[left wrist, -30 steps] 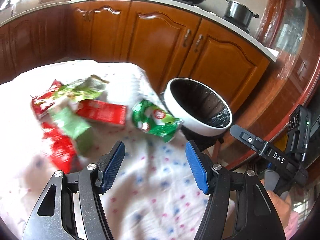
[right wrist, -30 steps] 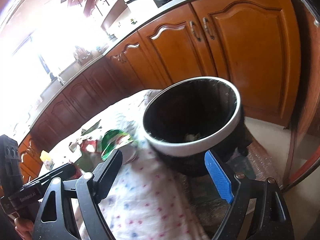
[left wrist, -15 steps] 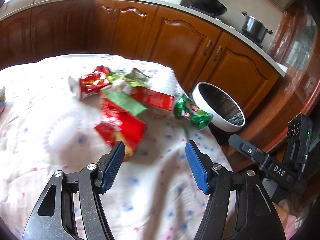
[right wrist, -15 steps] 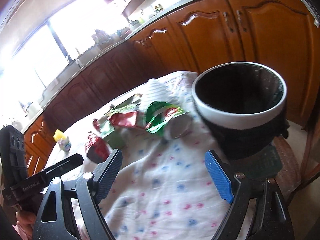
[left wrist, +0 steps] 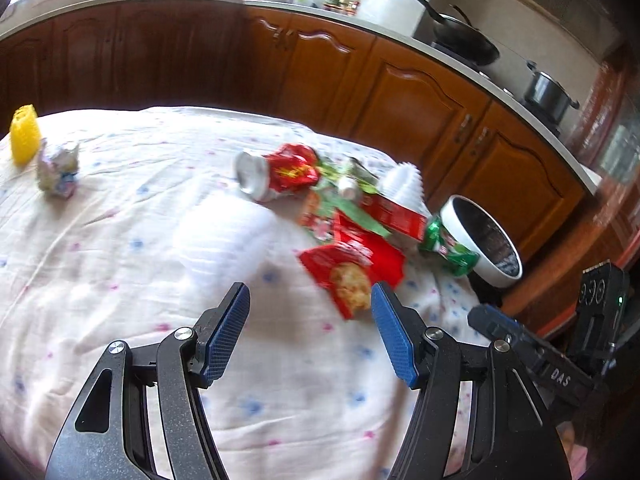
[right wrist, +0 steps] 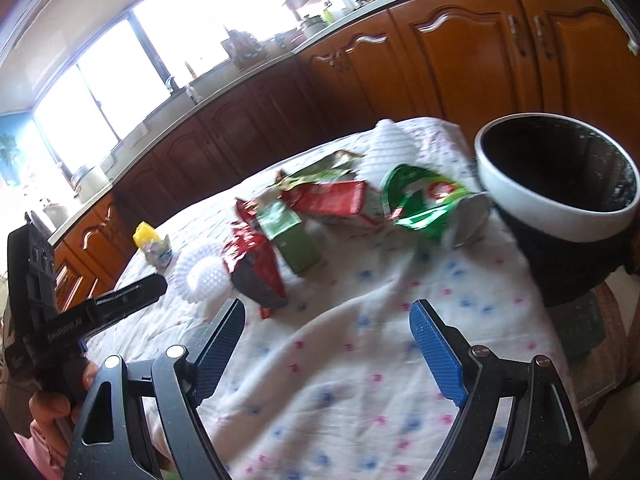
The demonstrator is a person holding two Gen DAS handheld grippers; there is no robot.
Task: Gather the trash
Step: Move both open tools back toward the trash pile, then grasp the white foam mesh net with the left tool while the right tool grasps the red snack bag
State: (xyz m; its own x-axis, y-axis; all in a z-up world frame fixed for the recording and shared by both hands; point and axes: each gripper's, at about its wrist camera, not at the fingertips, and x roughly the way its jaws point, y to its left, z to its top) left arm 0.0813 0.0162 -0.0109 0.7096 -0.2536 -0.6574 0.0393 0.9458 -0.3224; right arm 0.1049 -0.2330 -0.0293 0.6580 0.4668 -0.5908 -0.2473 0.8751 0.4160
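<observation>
A heap of trash lies on the cloth-covered table (left wrist: 120, 280): a red snack bag (left wrist: 352, 268) (right wrist: 252, 264), a crushed red can (left wrist: 276, 174), a flat red carton (left wrist: 396, 214) (right wrist: 332, 198), a green box (right wrist: 290, 236) and a green wrapper (left wrist: 450, 246) (right wrist: 424, 200). A black bin with a white rim (left wrist: 482, 236) (right wrist: 560, 184) stands off the table's right end. My left gripper (left wrist: 310, 334) is open above the cloth, just short of the red bag. My right gripper (right wrist: 328, 344) is open too, nothing between its fingers.
A white ribbed paper cup (left wrist: 224, 244) (right wrist: 200, 280) lies near the heap, another white one (left wrist: 404, 184) behind it. A yellow object (left wrist: 24, 136) and a crumpled wrapper (left wrist: 58, 170) sit at the far left. Wooden cabinets (left wrist: 400, 92) ring the table.
Both views have swung left and pulled back from the bin. The trash heap now fills the middle, and more of the table has come into sight. Both grippers stayed open.
</observation>
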